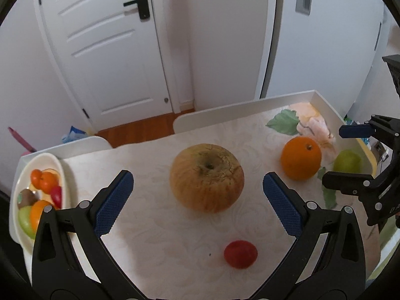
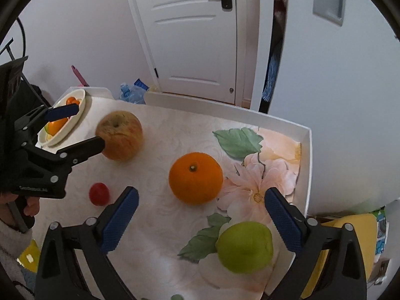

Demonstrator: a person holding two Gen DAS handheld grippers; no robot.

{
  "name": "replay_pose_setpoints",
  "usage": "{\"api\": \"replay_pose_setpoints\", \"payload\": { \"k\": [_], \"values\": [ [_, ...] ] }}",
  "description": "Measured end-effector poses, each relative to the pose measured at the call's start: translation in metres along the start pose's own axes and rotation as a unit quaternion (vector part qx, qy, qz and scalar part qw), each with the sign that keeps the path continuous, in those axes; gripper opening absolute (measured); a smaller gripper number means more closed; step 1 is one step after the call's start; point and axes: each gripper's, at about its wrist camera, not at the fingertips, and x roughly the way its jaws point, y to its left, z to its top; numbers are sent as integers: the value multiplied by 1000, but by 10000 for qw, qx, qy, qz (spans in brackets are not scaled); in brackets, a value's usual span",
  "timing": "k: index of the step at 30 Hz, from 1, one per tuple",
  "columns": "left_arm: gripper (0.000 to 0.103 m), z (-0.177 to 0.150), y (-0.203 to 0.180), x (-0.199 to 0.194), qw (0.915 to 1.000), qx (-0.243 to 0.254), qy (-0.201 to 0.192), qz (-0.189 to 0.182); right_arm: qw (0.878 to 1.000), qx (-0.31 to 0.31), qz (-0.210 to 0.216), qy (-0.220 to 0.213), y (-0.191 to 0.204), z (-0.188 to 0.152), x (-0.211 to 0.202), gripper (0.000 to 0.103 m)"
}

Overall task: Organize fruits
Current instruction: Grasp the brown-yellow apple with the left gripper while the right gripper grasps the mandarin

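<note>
Left wrist view, left to right: white dish (image 1: 17, 190) of fruit at left edge; left gripper (image 1: 197, 187) wide open, empty, flanking large apple (image 1: 207, 178) at centre; red fruit (image 1: 240, 254) below; orange (image 1: 300, 158) right. Right wrist view: right gripper (image 2: 201, 201) wide open, empty, orange (image 2: 195, 178) above, green apple (image 2: 245, 247) lower right.

On the tray (image 2: 306, 155) I count 4 loose fruits, 1 brownish apple (image 1: 207, 178), 1 orange (image 2: 195, 178), 1 green apple (image 2: 245, 247) and 1 small red fruit (image 1: 240, 254), plus 1 dish (image 1: 62, 172) at its left end.
</note>
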Motion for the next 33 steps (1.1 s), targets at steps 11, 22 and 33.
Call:
{"api": "replay_pose_setpoints", "payload": {
  "k": [11,22,33],
  "values": [
    [81,-2,-11,33,9995,97,286,98,9992,-355,144,148,3,3,28,81],
    [80,-3,-12,32,9995,152,260,125,9986,-405,247,240,6,10,42,71],
    [80,-2,-11,32,9993,81,299,186,9985,-490,176,145,5,15,50,59]
  ]
}}
